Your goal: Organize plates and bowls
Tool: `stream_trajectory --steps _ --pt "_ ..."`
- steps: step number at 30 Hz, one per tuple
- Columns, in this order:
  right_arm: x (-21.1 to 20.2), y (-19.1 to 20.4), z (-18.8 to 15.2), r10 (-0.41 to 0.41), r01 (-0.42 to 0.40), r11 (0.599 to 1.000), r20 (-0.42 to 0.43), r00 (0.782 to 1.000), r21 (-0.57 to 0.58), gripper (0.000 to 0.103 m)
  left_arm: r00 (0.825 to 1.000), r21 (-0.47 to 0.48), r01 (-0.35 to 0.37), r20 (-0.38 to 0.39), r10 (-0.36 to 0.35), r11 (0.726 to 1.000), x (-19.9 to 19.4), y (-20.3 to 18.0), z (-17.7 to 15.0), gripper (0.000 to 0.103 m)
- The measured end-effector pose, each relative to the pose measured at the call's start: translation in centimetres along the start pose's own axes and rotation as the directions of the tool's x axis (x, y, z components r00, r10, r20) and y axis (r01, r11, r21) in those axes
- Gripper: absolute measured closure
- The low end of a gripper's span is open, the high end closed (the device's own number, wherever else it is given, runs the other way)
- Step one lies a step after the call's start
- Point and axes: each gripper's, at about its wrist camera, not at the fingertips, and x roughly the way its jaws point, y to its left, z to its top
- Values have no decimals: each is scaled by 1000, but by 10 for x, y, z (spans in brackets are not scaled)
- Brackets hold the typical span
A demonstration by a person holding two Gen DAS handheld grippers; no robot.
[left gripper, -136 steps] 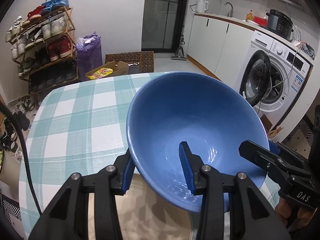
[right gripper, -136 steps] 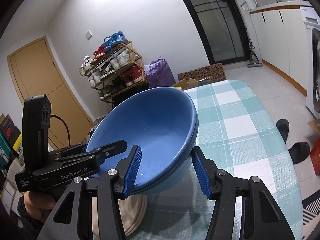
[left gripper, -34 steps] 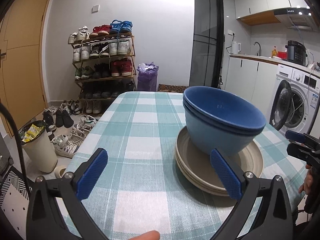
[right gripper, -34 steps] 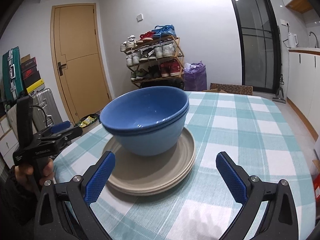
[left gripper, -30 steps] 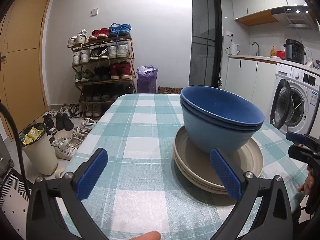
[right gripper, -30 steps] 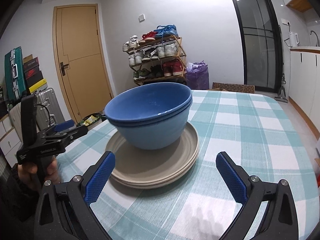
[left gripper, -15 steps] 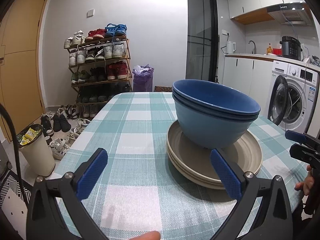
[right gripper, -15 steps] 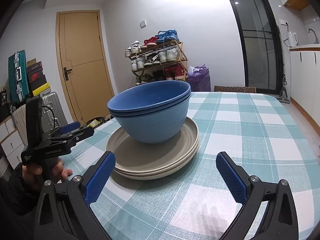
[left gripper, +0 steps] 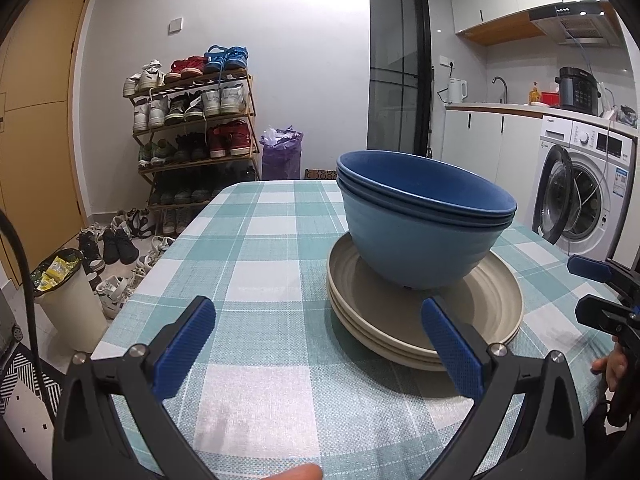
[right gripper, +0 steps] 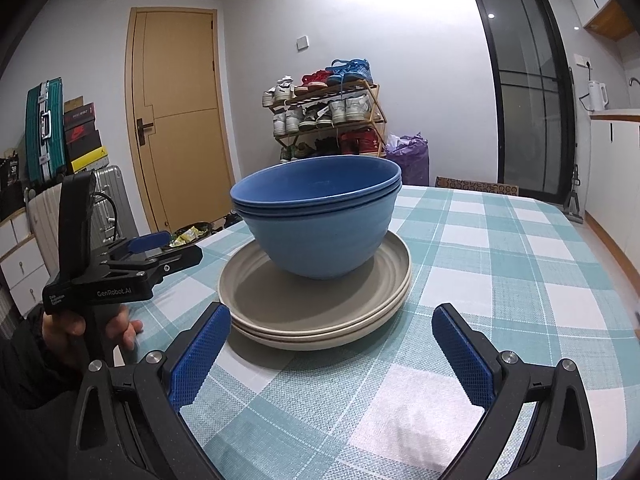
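Observation:
Two nested blue bowls [left gripper: 420, 232] [right gripper: 320, 220] stand upright on a stack of beige plates [left gripper: 472, 312] [right gripper: 280, 300] on the checked tablecloth [left gripper: 260, 248] [right gripper: 500, 264]. My left gripper [left gripper: 320, 344] is open and empty, low over the cloth, just short of the plates. In the right wrist view my right gripper [right gripper: 332, 348] is open and empty too, in front of the plate stack. Each view shows the other gripper held by a hand at the table's edge: the right one [left gripper: 600, 292], the left one [right gripper: 152, 252].
A shoe rack [left gripper: 192, 128] and a purple bag [left gripper: 280, 152] stand past the table's far end. A washing machine [left gripper: 580, 192] and counter are on the right, a bin [left gripper: 68, 296] and loose shoes on the floor at left. A wooden door [right gripper: 176, 120] and suitcases [right gripper: 44, 128] are on that side.
4.5 s ago both grippers were closed on the blue bowl in the air. It now sits nested on the plates; both grippers are open and have sunk lower in the last second.

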Motion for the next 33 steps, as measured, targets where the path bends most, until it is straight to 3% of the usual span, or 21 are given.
stream_trajectory --steps 33 --pt "1 -3 -1 4 -4 1000 1 1000 8 1 1000 8 10 3 -10 1000 -2 -2 -1 0"
